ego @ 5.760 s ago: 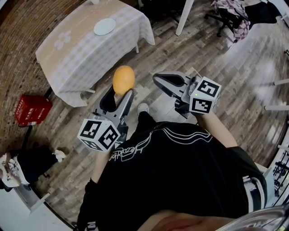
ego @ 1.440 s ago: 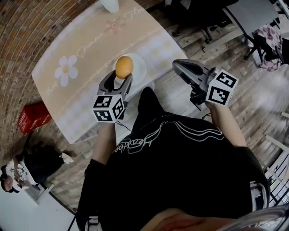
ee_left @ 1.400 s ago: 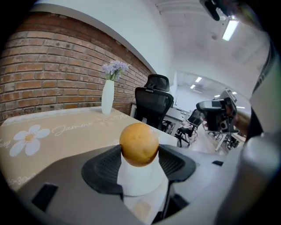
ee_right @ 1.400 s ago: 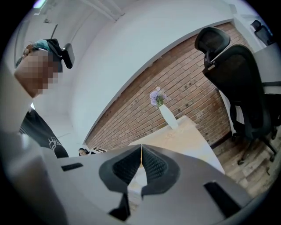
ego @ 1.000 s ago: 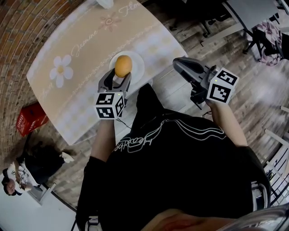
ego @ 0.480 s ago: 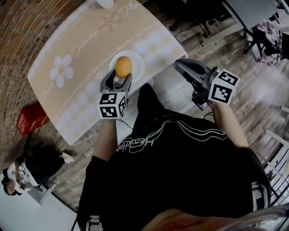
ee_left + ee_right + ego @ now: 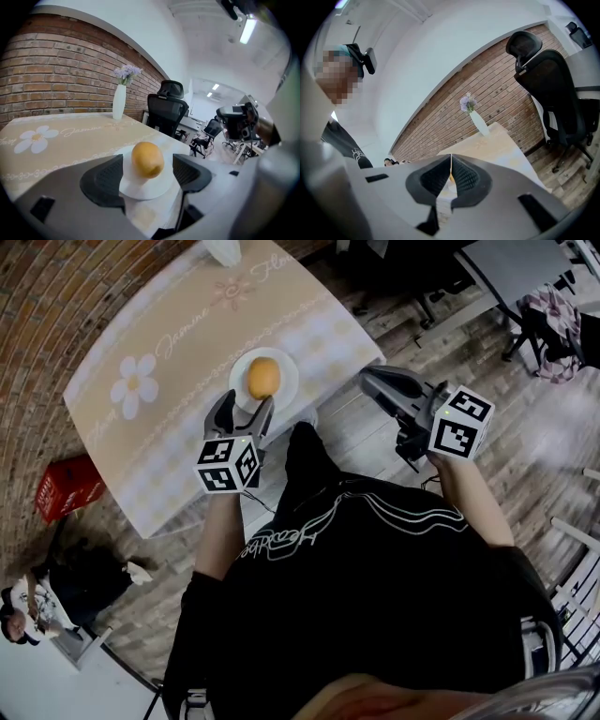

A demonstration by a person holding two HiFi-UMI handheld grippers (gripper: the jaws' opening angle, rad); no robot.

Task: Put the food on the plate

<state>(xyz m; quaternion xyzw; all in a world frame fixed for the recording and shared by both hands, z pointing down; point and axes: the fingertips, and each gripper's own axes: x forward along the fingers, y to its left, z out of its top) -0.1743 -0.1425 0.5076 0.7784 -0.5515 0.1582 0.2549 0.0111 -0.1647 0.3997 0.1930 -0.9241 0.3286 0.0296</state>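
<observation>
Left gripper (image 7: 246,406) jaws opening, pads clear on either side of the orange fruit (image 7: 147,160), nothing pinched. Fruit sits on the white plate (image 7: 140,188), about at its middle. Right gripper (image 7: 380,382) hangs to the plate's right, off the table (image 7: 178,352), jaws pressed together on nothing. Placement looks done to me. All that's left, I judge, is drawing the left gripper back from the plate.
</observation>
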